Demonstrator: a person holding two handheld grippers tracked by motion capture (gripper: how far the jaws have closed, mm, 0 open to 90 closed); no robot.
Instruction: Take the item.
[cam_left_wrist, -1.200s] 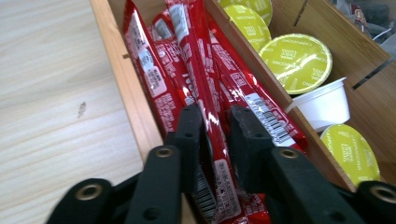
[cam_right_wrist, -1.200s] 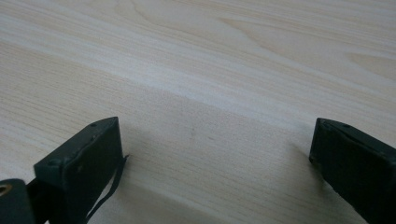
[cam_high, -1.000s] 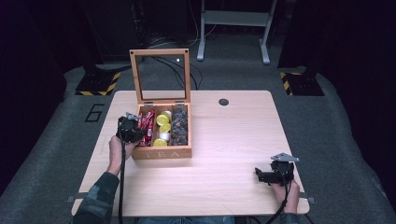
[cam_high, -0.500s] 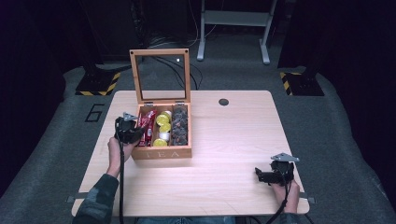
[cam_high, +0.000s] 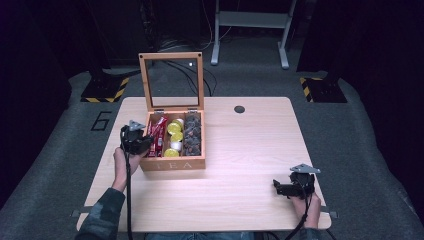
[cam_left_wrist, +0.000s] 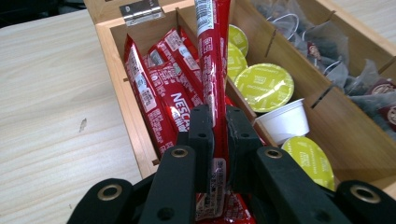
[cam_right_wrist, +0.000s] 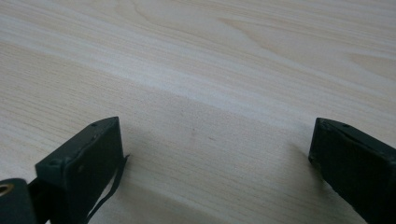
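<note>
Red stick (cam_left_wrist: 211, 56) is clamped in your left gripper (cam_left_wrist: 218, 122) jaws over the box (cam_left_wrist: 122, 88); your right gripper (cam_right_wrist: 215, 154) jaws gape, empty, above the desk (cam_right_wrist: 196, 56).

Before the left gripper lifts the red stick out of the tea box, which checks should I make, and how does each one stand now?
1. Left gripper shut on the red coffee stick: ok.
2. Stick gripped alone, other sachets left in the compartment: ok, as far as visible.
3. Tea box lid stands open, path upward free: ok.
4. Right gripper away from the tea box, jaws open: ok.
5. Bare table beside the box for putting it down: ok.
6. Grip firm enough: cannot tell.
</note>
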